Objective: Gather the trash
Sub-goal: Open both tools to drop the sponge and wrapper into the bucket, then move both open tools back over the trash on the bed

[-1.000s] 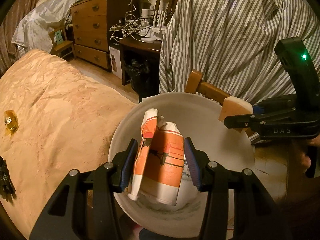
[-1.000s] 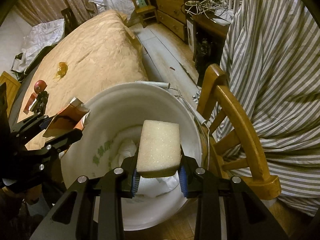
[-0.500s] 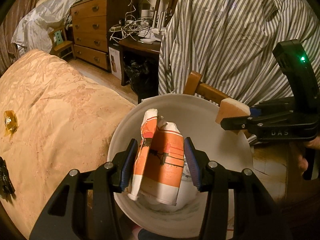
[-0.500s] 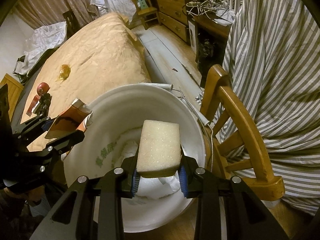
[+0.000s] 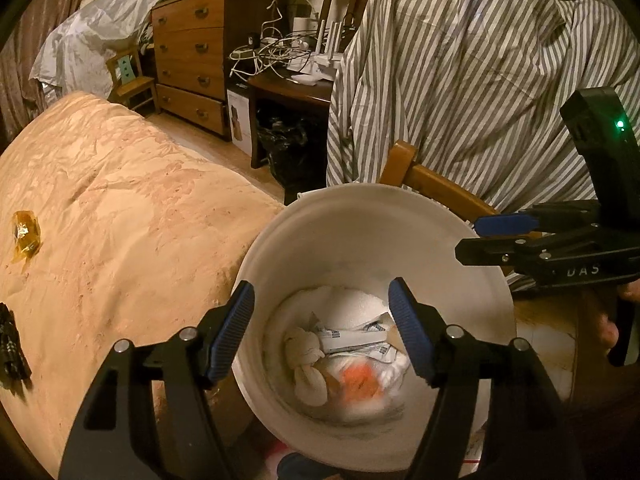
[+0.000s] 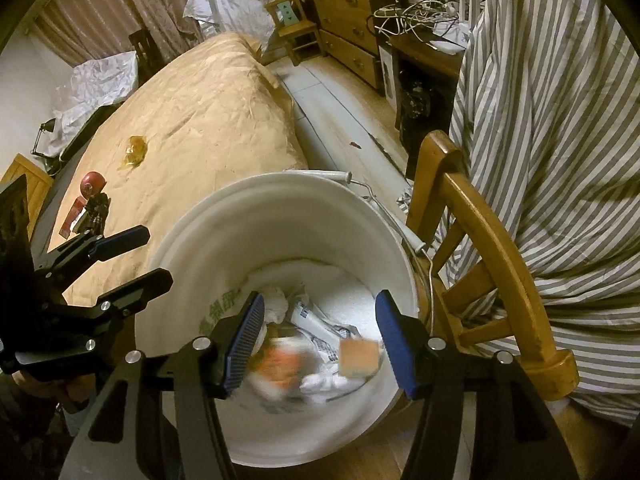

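Trash: orange wrapper (image 6: 280, 364) and sponge (image 6: 359, 356), blurred low in the bucket (image 5: 304, 236) at lower centre. Left gripper (image 5: 322, 330) and right gripper (image 6: 320, 338) just opened, empty. Best held over the rim until both settle, then off to the amber wrapper (image 5: 25, 234) at left.

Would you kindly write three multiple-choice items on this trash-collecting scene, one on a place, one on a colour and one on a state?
1. Where is the sponge?
A. on the bed
B. inside the white bucket
C. on the chair

2. What colour is the crumpled wrapper in the bucket?
A. orange
B. green
C. purple

3. How stand both grippers' jaws?
A. shut on trash
B. open, holding nothing
C. out of view

Answers: 1 B, it lies among the trash below the rim. 2 A, an orange blur. 3 B, the left gripper and right gripper have just been opening, nothing between the pads.
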The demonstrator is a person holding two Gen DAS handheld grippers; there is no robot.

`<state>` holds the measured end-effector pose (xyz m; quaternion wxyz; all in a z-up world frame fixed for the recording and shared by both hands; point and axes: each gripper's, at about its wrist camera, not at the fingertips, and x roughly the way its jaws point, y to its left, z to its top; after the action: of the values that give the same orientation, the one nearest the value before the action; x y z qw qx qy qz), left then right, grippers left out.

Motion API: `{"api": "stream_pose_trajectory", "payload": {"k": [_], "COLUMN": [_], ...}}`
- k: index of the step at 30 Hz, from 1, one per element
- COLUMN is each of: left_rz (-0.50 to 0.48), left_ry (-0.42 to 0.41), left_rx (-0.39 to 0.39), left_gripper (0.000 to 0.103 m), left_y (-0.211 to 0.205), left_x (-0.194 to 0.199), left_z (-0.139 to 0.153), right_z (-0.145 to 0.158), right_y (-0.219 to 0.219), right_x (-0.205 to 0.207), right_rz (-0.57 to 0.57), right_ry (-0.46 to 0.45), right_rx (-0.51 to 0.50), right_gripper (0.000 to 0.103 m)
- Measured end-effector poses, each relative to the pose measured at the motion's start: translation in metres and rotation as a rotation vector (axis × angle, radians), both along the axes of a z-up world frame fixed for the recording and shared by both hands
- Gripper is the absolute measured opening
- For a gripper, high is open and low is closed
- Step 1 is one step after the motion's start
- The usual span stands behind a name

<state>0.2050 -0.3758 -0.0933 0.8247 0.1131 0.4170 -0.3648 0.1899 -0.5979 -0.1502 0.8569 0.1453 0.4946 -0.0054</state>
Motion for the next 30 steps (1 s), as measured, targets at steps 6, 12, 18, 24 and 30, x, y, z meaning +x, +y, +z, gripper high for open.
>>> {"api": "stream_pose_trajectory", "payload": {"k": [6,12,18,24,30], "left_rz": [0.002,0.022,0.082,0.11,0.141], "left_ry": [-0.002,-0.015,-0.046,-0.048,-0.065], "left_rx": [-0.002,-0.014,-0.027,-0.035,-0.086], "left_gripper": [0.067,0.067,0.067,0.067,0.076], "left_y": [0.003,0.019,0.057,0.086,0.129], "left_x": [-0.002,-0.003,-0.003,-0.002,-0.006], "left_z": [0.002,0.006,0.014,0.018,0.028], "right_z": [0.001,0.015,0.047,0.064,0.069], "right_y": [0.006,0.02,0.064,0.096,0.131], "right_x": [0.0,-0.007,-0.022,-0.032,-0.042], "right_rz": [0.006,0.008,0.038,0.036,0.057], "right_ry": [-0.003,-0.071,-0.242,-0.33,-0.38], "right_rx": [-0.001,-0.04,-0.115,-0.118,-0.15], "right_gripper": [0.059,0.072,0.087,0.092,0.098]}}
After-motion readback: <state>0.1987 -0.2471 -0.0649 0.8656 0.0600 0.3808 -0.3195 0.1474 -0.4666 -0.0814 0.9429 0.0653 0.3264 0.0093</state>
